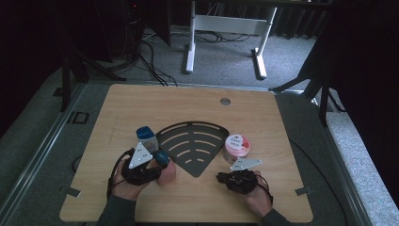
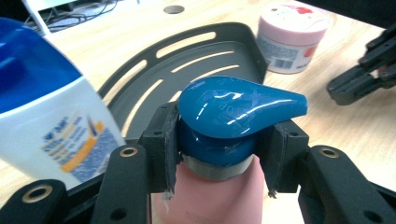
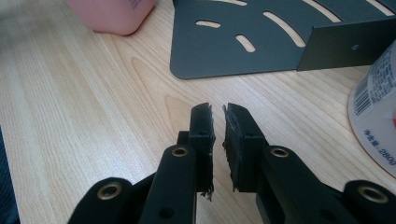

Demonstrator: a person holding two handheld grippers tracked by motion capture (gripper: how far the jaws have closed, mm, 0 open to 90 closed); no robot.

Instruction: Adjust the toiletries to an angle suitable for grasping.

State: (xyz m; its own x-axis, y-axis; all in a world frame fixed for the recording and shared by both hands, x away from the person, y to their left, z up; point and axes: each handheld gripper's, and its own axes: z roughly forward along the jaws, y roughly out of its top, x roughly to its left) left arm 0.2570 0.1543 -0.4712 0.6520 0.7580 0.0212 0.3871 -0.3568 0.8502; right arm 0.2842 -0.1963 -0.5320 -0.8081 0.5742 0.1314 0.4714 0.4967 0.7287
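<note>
Left gripper (image 2: 217, 149), one: jaws are pinching the neck of the pink pump bottle (image 2: 210, 196) just under its blue pump head (image 2: 238, 109); the bottle is standing upright on the wooden table (image 1: 141, 101), just beside the point of the black slotted corner shelf (image 1: 193, 143).

Right gripper (image 3: 219, 135), one: jaws are sitting pressed nearly together with nothing between them, hovering over bare wood near the shelf's corner.

Bottles, two: the pink one, held, and a white bottle with a blue cap (image 1: 147, 137) standing just behind the left gripper.

Jar, one: pink-lidded cream jar (image 1: 237, 147), resting beside the shelf's right edge, just ahead of the right gripper.
</note>
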